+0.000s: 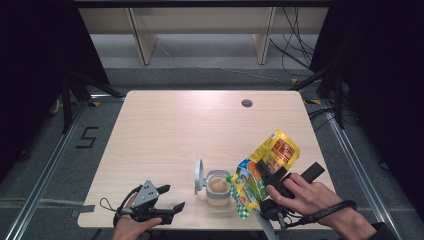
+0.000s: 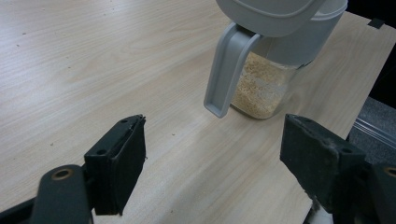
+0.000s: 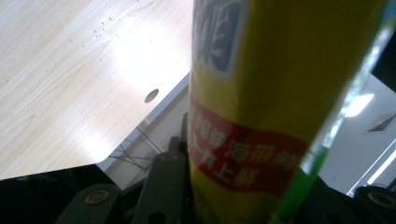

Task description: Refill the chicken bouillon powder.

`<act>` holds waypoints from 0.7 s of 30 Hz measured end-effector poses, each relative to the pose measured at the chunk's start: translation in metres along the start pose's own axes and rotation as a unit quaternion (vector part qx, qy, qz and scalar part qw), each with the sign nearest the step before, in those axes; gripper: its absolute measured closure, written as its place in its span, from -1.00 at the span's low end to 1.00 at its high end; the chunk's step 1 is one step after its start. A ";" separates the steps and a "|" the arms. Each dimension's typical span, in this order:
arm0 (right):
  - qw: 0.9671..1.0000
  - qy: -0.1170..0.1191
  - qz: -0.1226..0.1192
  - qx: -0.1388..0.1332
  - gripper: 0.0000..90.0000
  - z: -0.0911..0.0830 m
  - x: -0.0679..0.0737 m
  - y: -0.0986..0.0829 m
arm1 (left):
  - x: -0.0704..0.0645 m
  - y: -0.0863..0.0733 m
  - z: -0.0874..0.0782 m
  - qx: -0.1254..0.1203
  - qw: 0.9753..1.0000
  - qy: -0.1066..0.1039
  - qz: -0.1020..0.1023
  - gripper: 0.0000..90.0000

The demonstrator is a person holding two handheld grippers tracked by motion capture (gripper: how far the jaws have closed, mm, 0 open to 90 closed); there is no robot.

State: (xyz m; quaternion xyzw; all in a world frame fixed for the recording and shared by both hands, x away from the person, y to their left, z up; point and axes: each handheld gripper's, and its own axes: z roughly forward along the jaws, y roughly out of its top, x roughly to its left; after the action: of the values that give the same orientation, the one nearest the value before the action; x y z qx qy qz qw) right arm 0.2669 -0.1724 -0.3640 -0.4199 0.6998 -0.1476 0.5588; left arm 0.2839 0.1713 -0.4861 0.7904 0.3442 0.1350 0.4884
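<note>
A clear jar (image 1: 218,190) half full of pale grains stands near the table's front edge, its grey flip lid (image 1: 199,176) swung open to the left. In the left gripper view the jar (image 2: 261,88) and its lid hinge arm (image 2: 226,70) sit just ahead of the jaws. My left gripper (image 1: 172,197) rests open at the front left, jaws wide with nothing between them. My right gripper (image 1: 267,175) is shut on a yellow and green snack bag (image 1: 262,170), tilted with its lower end over the jar. The bag (image 3: 261,102) crowds the right gripper view.
The light wooden table (image 1: 175,130) has a small round cable hole (image 1: 246,103) at the back right. Its far edge and the hole (image 3: 151,95) appear in the right gripper view. Shelving legs and cables lie on the floor beyond.
</note>
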 end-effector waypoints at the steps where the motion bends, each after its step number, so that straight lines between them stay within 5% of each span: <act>1: 1.000 0.000 0.005 -0.002 0.67 0.000 0.001 0.000 | 0.000 0.000 0.000 0.000 1.000 0.000 0.000 -0.51; 9: 1.000 0.006 -0.010 -0.003 0.67 0.001 -0.001 -0.001 | 0.000 0.000 0.000 -0.001 1.000 -0.002 -0.001 -0.51; 21: 1.000 0.001 0.008 -0.006 0.67 0.001 0.001 0.000 | -0.001 0.000 0.001 -0.002 1.000 -0.001 -0.004 -0.51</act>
State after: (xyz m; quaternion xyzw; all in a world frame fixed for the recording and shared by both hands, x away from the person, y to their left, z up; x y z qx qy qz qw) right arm 0.2679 -0.1729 -0.3653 -0.4175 0.7045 -0.1400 0.5566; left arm 0.2836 0.1704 -0.4864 0.7879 0.3469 0.1333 0.4909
